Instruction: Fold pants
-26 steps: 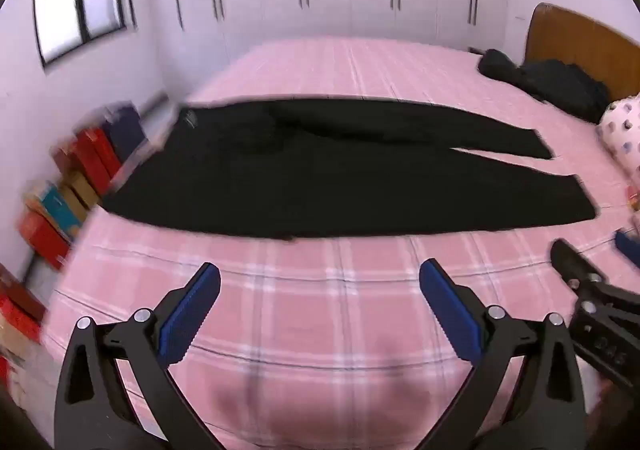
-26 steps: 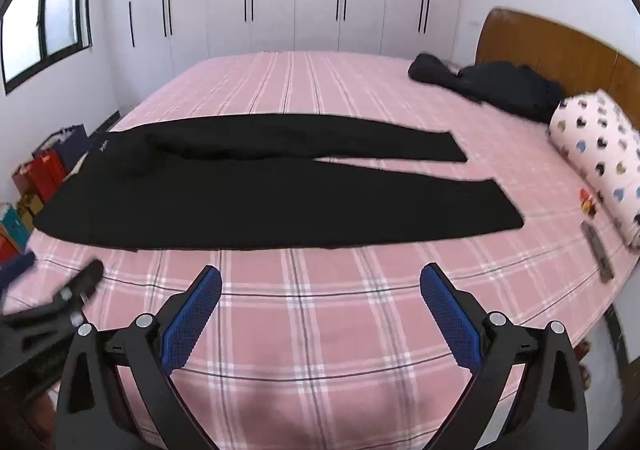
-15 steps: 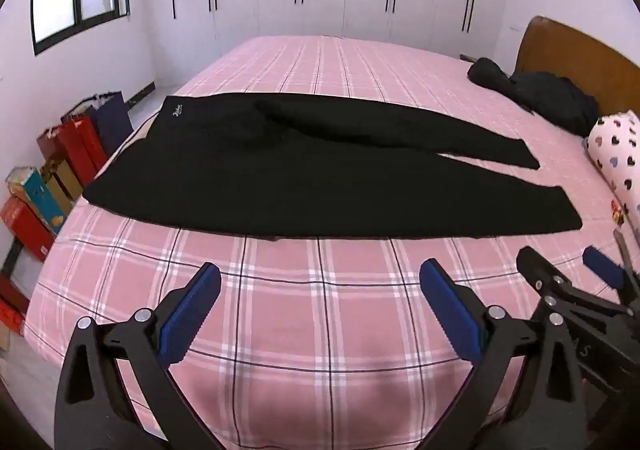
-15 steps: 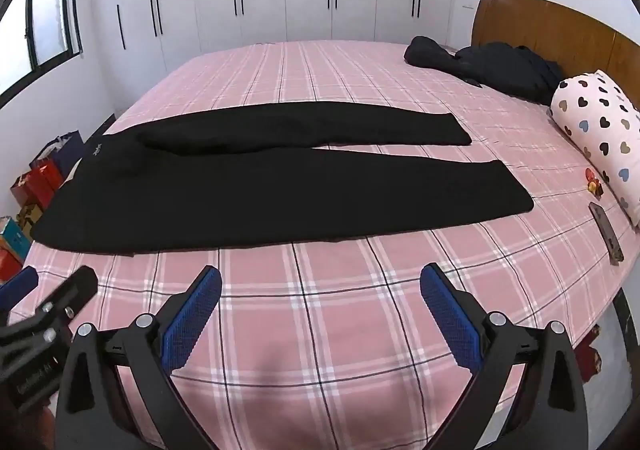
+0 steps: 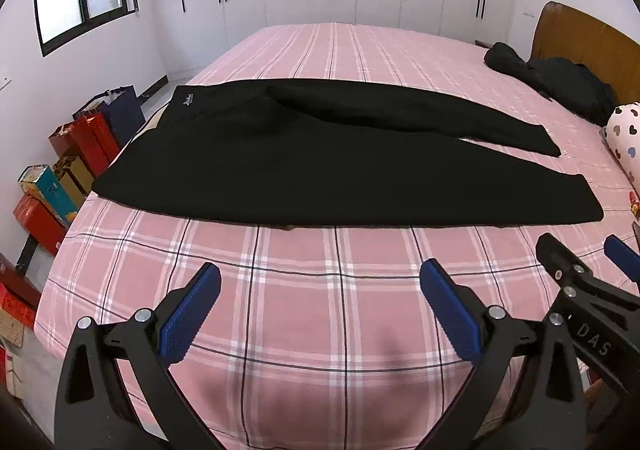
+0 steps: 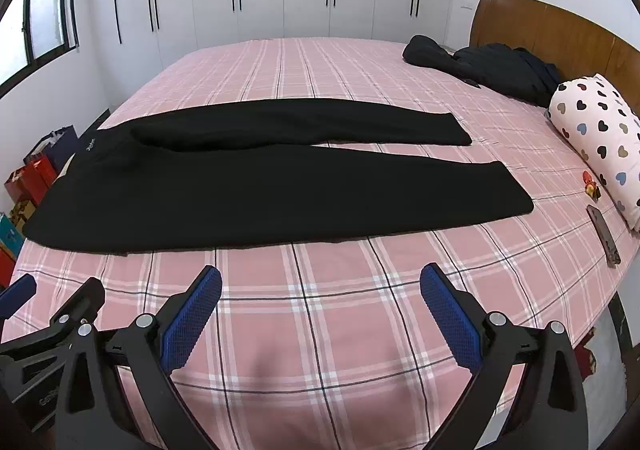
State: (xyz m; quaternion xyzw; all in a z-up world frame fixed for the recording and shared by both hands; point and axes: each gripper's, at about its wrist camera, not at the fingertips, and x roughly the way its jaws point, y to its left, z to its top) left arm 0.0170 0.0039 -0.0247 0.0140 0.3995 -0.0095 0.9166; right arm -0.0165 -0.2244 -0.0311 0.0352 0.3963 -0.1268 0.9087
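We see the pants (image 5: 304,166) lying flat and unfolded across the bed (image 5: 340,314), waistband toward the window side, both legs running toward the headboard (image 6: 560,34), the far leg angled slightly apart from the near one. Our left gripper (image 5: 320,282) and right gripper (image 6: 320,282) hang over the bed's near edge, jaws wide on each and holding nothing, well short of the cloth. A pillow (image 6: 600,126) and phone (image 6: 604,236) lie near the legs' ends.
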